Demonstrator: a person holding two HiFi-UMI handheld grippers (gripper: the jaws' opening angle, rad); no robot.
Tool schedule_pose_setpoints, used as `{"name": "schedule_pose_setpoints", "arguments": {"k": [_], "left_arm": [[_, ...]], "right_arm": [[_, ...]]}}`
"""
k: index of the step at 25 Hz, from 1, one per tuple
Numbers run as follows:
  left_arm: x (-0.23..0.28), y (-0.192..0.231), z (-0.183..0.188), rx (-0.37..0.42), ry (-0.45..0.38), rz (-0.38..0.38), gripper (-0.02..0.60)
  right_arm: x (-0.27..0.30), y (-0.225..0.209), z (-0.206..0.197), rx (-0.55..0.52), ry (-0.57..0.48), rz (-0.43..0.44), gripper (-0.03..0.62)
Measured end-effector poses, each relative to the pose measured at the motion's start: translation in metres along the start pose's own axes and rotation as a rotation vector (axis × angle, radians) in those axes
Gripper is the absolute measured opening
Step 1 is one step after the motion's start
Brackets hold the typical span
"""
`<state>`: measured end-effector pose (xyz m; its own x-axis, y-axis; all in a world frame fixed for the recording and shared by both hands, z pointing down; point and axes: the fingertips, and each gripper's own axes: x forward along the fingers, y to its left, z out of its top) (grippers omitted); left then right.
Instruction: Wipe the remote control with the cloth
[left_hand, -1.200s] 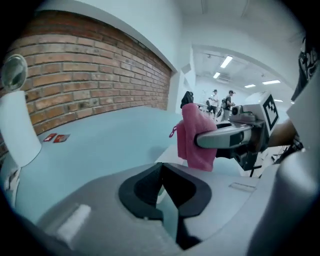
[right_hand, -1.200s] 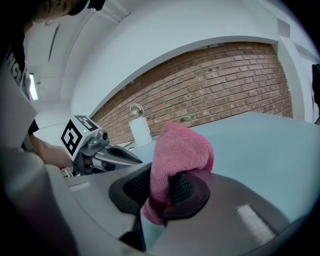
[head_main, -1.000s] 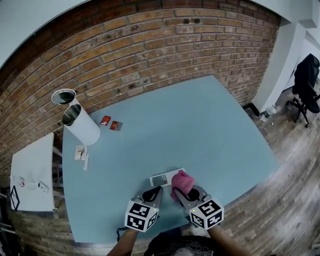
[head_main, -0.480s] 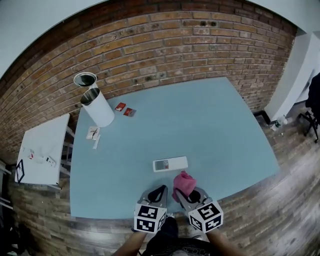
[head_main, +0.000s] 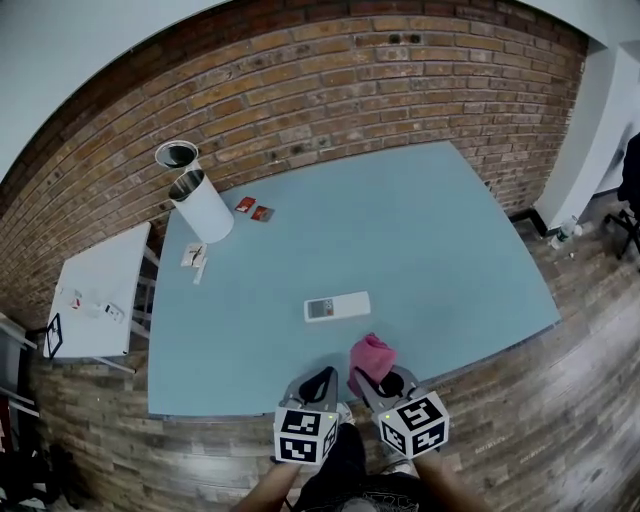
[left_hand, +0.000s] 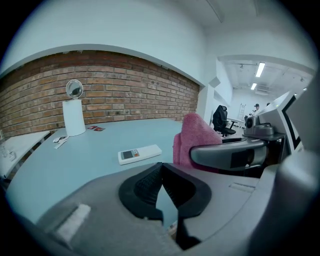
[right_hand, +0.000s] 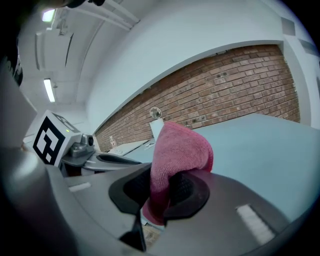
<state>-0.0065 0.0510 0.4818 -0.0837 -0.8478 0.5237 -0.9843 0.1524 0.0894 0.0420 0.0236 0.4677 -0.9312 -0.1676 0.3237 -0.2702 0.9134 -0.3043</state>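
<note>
Both grippers have been drawn back to the near edge of the table (head_main: 450, 250): the left gripper (head_main: 318, 380) is closed on nothing, the right gripper (head_main: 378, 383) is clamped on the cloth (head_main: 371, 355). The remote (head_main: 337, 306) is left flat mid-table, apart from both, so wiping seems paused or done; bare tabletop surrounds it.

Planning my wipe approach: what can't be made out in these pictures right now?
- Remote control: its buttons and any dirt are too small in the head and left gripper views.
- Right gripper view: the remote does not show; the pink cloth, pinched in the right claw, fills the middle.
- Two red items by the white cylinder: too small to identify, head view.
</note>
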Motion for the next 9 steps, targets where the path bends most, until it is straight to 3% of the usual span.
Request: {"name": "schedule_pose_setpoints", "arguments": {"k": [9], "left_arm": [[-0.01,-0.015,-0.008,-0.004,0.014,0.014,-0.006]], "right_arm": [[-0.017,0.002,-0.006,0.015,-0.007,0.02,0.064]]}}
